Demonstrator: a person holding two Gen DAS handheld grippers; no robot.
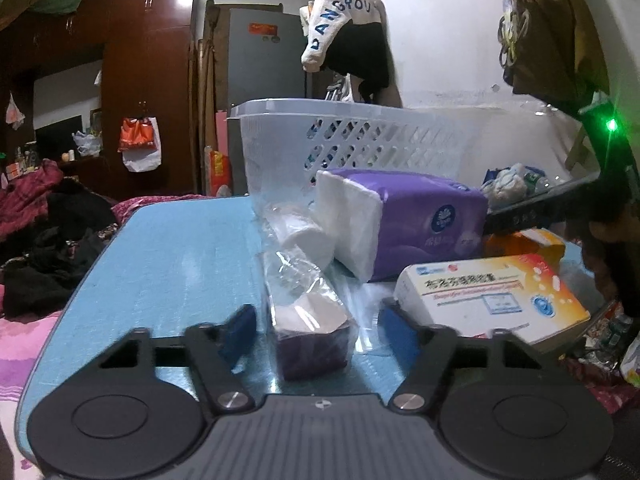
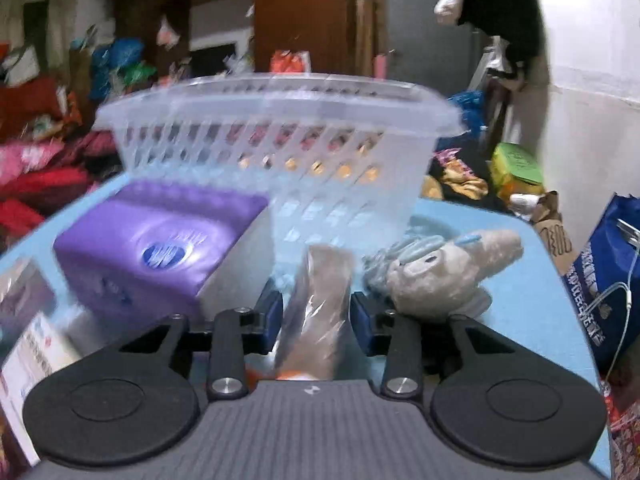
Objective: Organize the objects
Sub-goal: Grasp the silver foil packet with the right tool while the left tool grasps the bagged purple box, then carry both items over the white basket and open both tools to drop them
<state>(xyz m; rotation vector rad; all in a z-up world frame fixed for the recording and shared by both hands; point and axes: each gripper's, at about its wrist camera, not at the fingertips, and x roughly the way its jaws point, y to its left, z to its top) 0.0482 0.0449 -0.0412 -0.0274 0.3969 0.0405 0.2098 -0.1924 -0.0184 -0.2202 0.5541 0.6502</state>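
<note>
1. A wrapped tissue pack [image 1: 310, 324] is being straddled on the blue worktop [image 1: 172, 248] by the left hand-held gripper [image 1: 318, 334], fingers apart.
2. A crinkly packet [image 2: 320, 312] is being clamped by the right hand-held gripper [image 2: 316, 316].
3. Forward room is being blocked by the clear basket [image 2: 276, 128], purple tissue pack [image 2: 160, 248] and plush toy [image 2: 440, 268].

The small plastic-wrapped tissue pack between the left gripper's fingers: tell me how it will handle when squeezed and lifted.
The small tissue pack will probably compress rather than resist, since it looks like soft folded paper. Its loose, crinkled clear wrap may slide against the left gripper's pads. It is likely light for its size, and its blocky shape lying flat on the blue table suggests no rolling.
</note>
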